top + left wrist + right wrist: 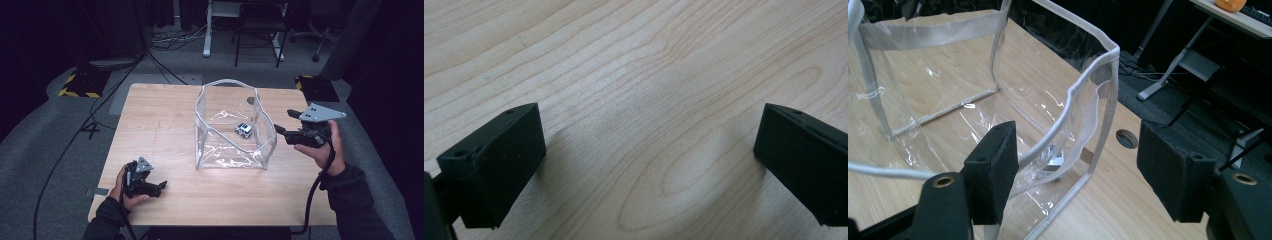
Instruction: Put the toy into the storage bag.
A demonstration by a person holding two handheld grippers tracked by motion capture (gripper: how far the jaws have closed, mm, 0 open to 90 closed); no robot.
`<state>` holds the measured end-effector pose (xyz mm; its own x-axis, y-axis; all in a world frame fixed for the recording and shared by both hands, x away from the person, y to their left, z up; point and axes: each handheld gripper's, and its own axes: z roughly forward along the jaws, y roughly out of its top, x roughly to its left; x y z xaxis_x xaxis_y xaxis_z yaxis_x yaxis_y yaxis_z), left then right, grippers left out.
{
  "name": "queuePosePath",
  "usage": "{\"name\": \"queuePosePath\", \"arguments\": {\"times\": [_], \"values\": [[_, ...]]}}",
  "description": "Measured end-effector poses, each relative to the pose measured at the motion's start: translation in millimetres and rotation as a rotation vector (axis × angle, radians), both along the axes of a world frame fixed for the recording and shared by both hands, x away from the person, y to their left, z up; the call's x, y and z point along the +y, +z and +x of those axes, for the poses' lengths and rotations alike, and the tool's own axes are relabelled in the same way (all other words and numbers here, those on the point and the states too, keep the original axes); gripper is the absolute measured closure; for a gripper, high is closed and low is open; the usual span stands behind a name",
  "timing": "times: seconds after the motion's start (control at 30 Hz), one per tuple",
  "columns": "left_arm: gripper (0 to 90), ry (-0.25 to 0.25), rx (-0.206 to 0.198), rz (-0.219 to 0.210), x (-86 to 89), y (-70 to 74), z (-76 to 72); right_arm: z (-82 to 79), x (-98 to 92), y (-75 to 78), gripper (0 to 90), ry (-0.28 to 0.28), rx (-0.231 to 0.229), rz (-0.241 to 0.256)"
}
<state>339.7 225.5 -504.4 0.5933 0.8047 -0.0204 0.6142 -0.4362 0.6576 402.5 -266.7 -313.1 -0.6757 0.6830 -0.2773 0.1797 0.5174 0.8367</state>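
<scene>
From the high view, my right gripper point(281, 129) hangs just beside the right wall of the clear bag point(234, 125), which stands open-topped in the middle of the table point(150, 125). My left gripper point(159, 186) sits low near the front left corner, well apart from the bag, so the right hand is plainly the nearer one. A small toy car point(244, 129) lies on the bag's floor, toward the right rear, to the left of my right gripper through the wall. In the left gripper view, I see the jaws spread wide over bare wood, holding nothing. In the right gripper view, my jaws stand wide too, and the bag's white-taped rim point(1088, 80) rises between them, the near corner seam upright; the car point(1055, 157) shows dimly through the crinkled plastic, low behind that wall.
</scene>
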Motion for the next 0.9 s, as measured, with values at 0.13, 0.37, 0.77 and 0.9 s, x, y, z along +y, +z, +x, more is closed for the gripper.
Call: {"name": "queuePosePath", "arguments": {"times": [0.13,0.37,0.77,0.9], "values": [[0.4,-0.002,0.001,0.001,0.0,0.0,0.2,-0.7,-6.5,-3.9,33.4,-0.007,0.002,-0.004],[0.5,-0.001,0.001,0.001,0.0,0.1,0.1,-6.0,-19.1,-8.1,33.4,-0.031,0.003,0.02],[0.4,-0.002,0.001,0.002,0.1,0.1,0.2,-9.6,-31.7,-22.0,32.6,-0.028,0.019,0.028],[0.4,-0.002,0.001,0.001,0.0,0.0,0.2,-10.6,-34.0,-27.5,32.2,-0.027,0.024,0.024]]}}
